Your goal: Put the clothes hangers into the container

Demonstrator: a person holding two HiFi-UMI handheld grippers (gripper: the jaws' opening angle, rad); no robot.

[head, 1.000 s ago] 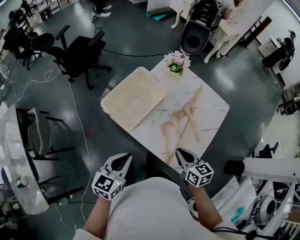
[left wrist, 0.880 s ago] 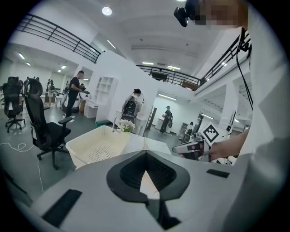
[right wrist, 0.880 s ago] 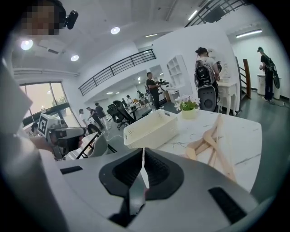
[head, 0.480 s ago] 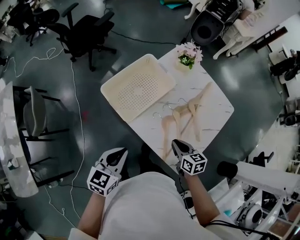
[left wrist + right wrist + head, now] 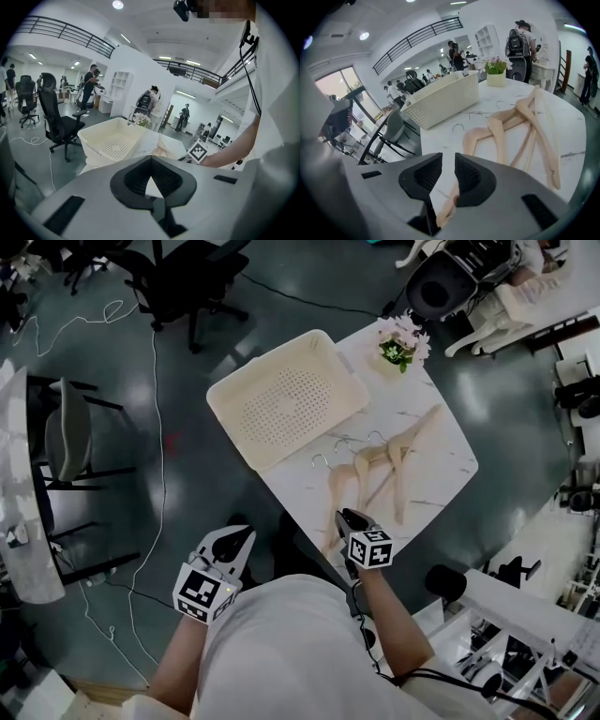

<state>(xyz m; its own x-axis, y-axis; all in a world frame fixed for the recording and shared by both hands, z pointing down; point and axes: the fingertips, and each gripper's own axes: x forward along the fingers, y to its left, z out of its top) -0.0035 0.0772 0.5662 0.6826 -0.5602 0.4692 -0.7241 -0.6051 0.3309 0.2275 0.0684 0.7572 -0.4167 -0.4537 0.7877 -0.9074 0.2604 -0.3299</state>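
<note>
Several pale wooden clothes hangers (image 5: pixel 373 470) lie in a loose pile on the white marble table (image 5: pixel 441 486), also plain in the right gripper view (image 5: pixel 506 126). The cream perforated container (image 5: pixel 286 399) sits empty at the table's far left corner (image 5: pixel 443 98) (image 5: pixel 112 140). My right gripper (image 5: pixel 346 517) hangs over the near end of the nearest hanger; its jaws have just been opening and stand apart (image 5: pixel 448 157), with the hanger's tip below them, unpressed. My left gripper (image 5: pixel 236 540) is off the table's near left edge, shut and holding nothing (image 5: pixel 151 158).
A small pot of pink and white flowers (image 5: pixel 401 341) stands at the table's far corner beside the container. Office chairs (image 5: pixel 192 277), floor cables (image 5: pixel 157 427) and a grey chair (image 5: pixel 67 442) surround the table. People stand far off in the room (image 5: pixel 89 86).
My right gripper has dropped toward the table onto the near hanger end, and its jaws have parted. The left gripper has sunk slightly. The head view has shifted.
</note>
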